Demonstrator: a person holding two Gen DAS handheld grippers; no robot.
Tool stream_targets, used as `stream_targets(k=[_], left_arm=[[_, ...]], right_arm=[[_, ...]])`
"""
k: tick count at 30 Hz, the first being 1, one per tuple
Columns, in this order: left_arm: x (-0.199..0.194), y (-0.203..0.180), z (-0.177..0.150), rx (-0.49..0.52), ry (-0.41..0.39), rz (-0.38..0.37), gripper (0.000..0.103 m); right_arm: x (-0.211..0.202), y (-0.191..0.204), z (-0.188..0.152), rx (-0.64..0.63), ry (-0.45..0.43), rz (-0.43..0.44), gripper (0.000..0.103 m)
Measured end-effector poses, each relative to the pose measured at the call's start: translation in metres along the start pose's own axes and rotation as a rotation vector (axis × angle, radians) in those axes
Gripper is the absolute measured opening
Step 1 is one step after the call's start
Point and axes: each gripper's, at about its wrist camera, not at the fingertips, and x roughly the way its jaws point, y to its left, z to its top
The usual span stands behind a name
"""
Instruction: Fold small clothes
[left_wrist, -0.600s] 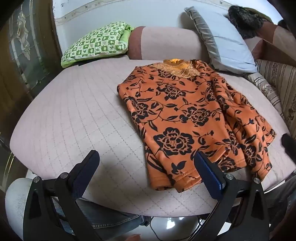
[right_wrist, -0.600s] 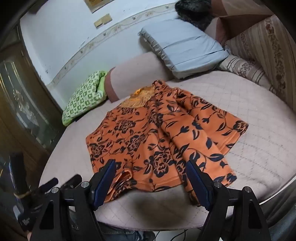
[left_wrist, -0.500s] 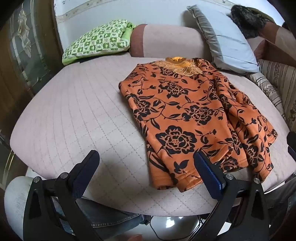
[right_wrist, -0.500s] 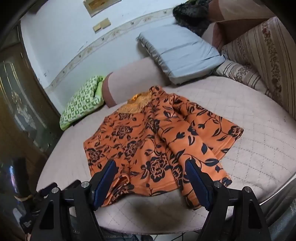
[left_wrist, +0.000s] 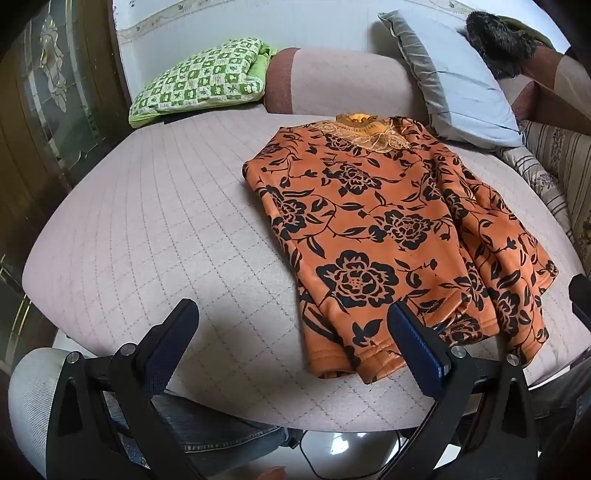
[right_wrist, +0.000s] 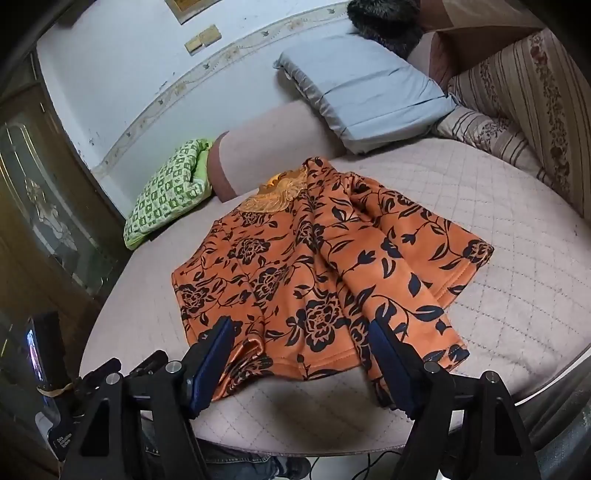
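- An orange top (left_wrist: 388, 236) with a black flower print lies on the quilted pink bed (left_wrist: 147, 229), toward its near edge and right of the middle in the left wrist view.
- Its collar (left_wrist: 365, 129) points at the far edge of the bed; its hem lies just short of the near edge.
- The garment is partly folded: one side is laid in over the body, and a sleeve (right_wrist: 417, 258) lies along the right side with its cuff toward the near right.
- The left tongs (left_wrist: 291, 343) hang above the near edge of the bed with jaws wide apart and nothing between them; the right-hand finger (left_wrist: 417, 350) sits over the hem, though whether it touches the cloth is hard to tell.
- The right tongs (right_wrist: 299, 358) are likewise spread apart and empty, low over the hem at the near edge.
- A green checked cushion (left_wrist: 203, 77) lies at the far left corner, beside a pink bolster (left_wrist: 332, 77).
- A grey pillow (left_wrist: 461, 85) leans at the far right.
- A striped cushion (right_wrist: 517, 96) lines the right edge.
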Motion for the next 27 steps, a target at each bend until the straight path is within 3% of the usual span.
stream_targets(k=[7,13,23,25,27], left_arm=[[0.017,0.004,-0.003,-0.039,0.096,-0.055,0.102],[0.022,0.014,-0.006,-0.094,0.123,-0.076,0.102],[0.047,0.052,-0.015,-0.306,0.256,-0.18,0.102],[0.052,0.053,-0.018,-0.325,0.281,-0.2,0.098],[0.058,0.047,-0.02,-0.315,0.316,-0.233,0.085]], right_arm=[[0.005,0.001,0.0,-0.053,0.026,-0.027,0.074],[0.007,-0.01,0.002,-0.023,0.046,-0.034,0.074],[0.013,-0.028,0.004,0.051,0.107,-0.029,0.067],[0.014,-0.029,0.003,0.058,0.121,-0.023,0.065],[0.016,-0.029,0.004,0.068,0.14,-0.006,0.064]])
